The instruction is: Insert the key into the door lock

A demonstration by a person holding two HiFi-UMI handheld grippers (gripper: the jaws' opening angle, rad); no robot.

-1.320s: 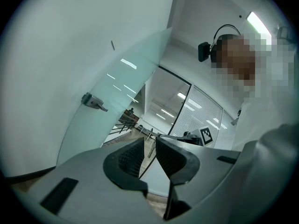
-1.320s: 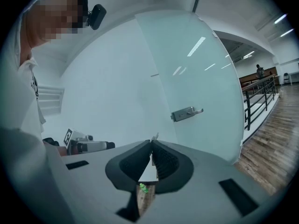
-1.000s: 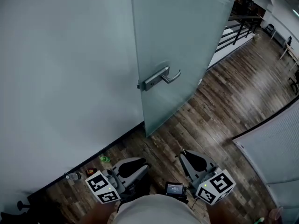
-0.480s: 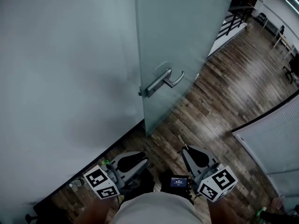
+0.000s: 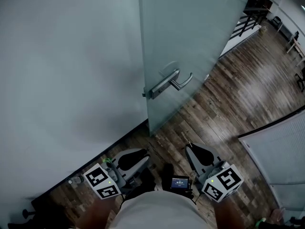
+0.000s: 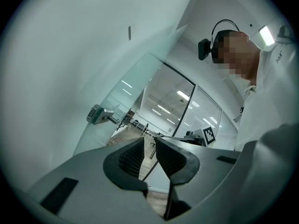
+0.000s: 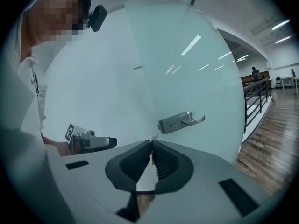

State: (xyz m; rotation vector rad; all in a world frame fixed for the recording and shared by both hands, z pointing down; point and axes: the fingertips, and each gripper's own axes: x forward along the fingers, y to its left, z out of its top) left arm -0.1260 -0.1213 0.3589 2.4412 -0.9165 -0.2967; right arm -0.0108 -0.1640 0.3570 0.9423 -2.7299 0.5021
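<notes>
A frosted glass door (image 5: 190,46) carries a metal lever handle (image 5: 178,81) on a lock plate (image 5: 155,90); in the right gripper view the keyhole (image 7: 172,124) shows on that plate. My right gripper (image 5: 187,147) is shut on a thin key (image 5: 184,138), whose tip (image 7: 154,136) sticks out past the pads towards the lock but stays well short of it. My left gripper (image 5: 146,154) is held low beside the right one, open, with nothing between its fingers (image 6: 133,155). Both grippers are below and in front of the door.
A pale wall (image 5: 62,80) stands left of the door. Small items lie along the skirting, among them a green thing (image 5: 107,161) and a bottle (image 5: 74,180). Wooden floor (image 5: 238,94) runs right to a railing (image 5: 250,11). A slatted partition (image 5: 281,151) stands at the right.
Both grippers have moved forward towards the door, and the head view has shifted with them. Neither gripper's jaws have changed; the key stays in the right one.
</notes>
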